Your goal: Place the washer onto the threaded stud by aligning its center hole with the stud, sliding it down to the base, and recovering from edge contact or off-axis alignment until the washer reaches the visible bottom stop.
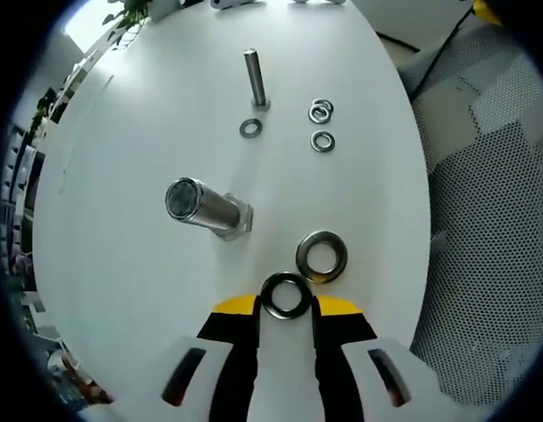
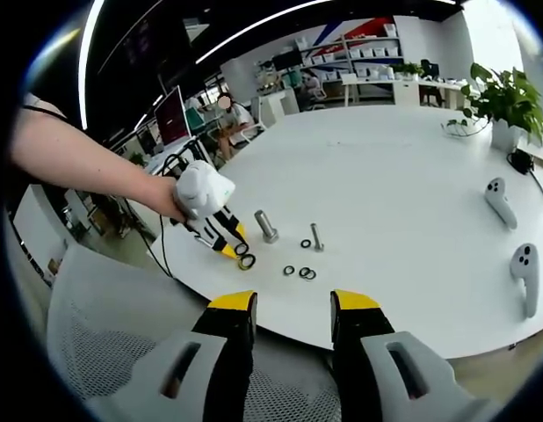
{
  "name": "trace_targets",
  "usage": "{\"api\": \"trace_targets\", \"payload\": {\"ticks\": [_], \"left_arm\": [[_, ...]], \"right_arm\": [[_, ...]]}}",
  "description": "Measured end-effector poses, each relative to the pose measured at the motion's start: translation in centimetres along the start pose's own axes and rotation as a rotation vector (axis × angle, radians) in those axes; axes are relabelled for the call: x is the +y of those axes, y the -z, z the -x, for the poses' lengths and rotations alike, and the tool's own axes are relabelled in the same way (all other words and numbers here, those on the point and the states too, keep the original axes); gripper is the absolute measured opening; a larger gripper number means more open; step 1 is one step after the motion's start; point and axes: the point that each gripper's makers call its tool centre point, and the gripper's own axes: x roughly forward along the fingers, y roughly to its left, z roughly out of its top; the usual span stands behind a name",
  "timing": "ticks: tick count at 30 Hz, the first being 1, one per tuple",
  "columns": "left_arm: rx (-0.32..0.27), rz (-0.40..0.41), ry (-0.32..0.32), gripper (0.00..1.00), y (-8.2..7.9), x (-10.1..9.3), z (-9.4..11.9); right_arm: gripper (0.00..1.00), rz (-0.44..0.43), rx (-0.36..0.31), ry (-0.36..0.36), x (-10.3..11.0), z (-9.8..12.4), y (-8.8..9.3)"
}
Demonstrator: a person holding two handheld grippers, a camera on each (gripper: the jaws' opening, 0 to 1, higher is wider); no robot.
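steel ring washer [image 1: 285,294] is pinched between the left gripper [image 1: 285,309] jaws; next, carry it over the thick threaded steel stud [image 1: 206,207] and centre the hole; right gripper [image 2: 289,306] jaws spread, idle

Left tongs [image 1: 286,303] clamp a washer [image 1: 285,294] just short of the large stud [image 1: 206,207]; a second big washer [image 1: 322,256] lies beside on the worktop [image 1: 131,290].

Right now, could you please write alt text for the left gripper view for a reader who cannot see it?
The left gripper holds a large washer in its jaws above a white table, beside a second large washer. Ahead stand a thick threaded stud, a thinner stud and several small washers.
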Motion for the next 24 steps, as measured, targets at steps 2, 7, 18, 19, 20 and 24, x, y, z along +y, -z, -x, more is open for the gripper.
{"api": "trace_targets", "payload": {"ticks": [2,7,18,19,20,24], "left_arm": [[0.019,-0.015,-0.006,0.20,-0.1,0.0,-0.1],[0.012,0.061,0.003,0.19,-0.1,0.1,0.1],[-0.023,0.103,-0.004,0.19,0.1,0.4,0.1],[-0.039,0.126,-0.005,0.19,0.2,0.5,0.1],[-0.041,0.131,-0.004,0.19,0.2,0.5,0.2],[-0.023,0.115,-0.009,0.18,1.0,0.5,0.3]], "right_arm": [[0.35,0.003,0.003,-0.002,0.0,0.0,0.0],[0.35,0.007,0.008,-0.004,0.1,0.0,0.1],[0.35,0.010,0.015,-0.007,0.2,-0.1,0.2],[0.35,0.013,0.019,-0.008,0.2,-0.1,0.3],[0.35,0.014,0.021,-0.009,0.2,-0.1,0.3],[0.35,0.013,0.019,-0.008,0.2,-0.1,0.2]]}}
